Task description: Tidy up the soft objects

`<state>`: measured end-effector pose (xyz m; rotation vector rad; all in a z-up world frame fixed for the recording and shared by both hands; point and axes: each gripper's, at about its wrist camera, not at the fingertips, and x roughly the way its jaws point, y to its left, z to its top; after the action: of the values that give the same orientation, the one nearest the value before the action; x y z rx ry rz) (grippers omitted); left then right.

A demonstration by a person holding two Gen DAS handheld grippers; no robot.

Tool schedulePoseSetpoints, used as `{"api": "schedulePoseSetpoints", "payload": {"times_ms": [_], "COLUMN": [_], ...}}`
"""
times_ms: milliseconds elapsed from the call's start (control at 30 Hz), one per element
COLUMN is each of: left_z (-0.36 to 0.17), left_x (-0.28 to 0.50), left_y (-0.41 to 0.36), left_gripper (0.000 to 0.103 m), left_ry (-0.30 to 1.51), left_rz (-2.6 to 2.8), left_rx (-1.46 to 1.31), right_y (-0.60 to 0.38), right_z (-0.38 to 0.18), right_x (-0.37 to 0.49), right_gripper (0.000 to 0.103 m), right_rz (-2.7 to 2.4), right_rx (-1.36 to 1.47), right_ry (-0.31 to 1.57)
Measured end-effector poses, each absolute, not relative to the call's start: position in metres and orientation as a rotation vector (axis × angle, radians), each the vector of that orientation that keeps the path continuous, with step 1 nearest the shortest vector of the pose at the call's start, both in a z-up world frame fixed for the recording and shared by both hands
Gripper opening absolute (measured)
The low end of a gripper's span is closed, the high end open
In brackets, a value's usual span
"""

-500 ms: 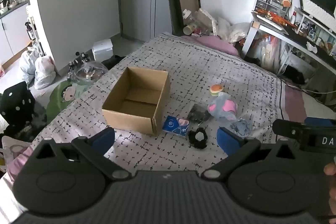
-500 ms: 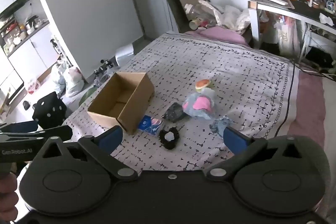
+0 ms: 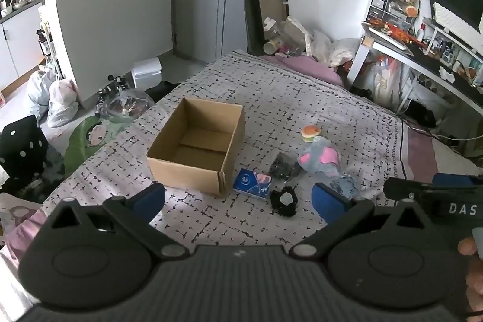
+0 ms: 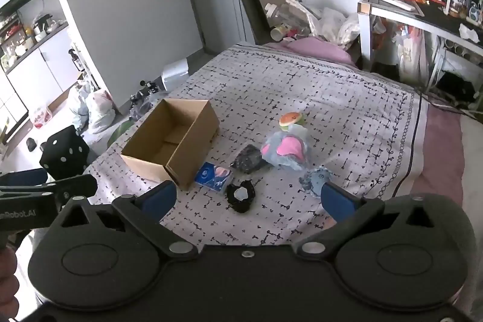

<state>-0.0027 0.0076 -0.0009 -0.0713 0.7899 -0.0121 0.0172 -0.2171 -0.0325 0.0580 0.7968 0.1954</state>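
Soft toys and packets (image 3: 318,157) lie scattered on the bedspread (image 3: 302,92) just beside the cardboard box (image 3: 196,147), which looks empty, so nothing seems sorted yet and every piece is left. Left gripper (image 3: 238,198) and right gripper (image 4: 249,198) both gape wide, holding nothing.

An open, empty cardboard box (image 3: 196,147) sits upright on the bed, small soft items (image 3: 320,156) clustered just right.
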Motion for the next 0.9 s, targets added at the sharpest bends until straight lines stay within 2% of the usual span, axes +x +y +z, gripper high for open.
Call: {"api": "schedulePoseSetpoints", "payload": {"times_ms": [900], "left_z": [0.0011], "left_x": [-0.0086], "left_y": [0.0114], "left_gripper": [0.102], "left_ry": [0.776], "left_rz": [-0.018], "left_rx": [-0.089], "right_y": [-0.2121], "right_z": [-0.0313], "right_x": [0.0146], "right_gripper": [0.103], "right_rz": [0.184], "right_rx": [0.036], "right_ry": [0.789]}}
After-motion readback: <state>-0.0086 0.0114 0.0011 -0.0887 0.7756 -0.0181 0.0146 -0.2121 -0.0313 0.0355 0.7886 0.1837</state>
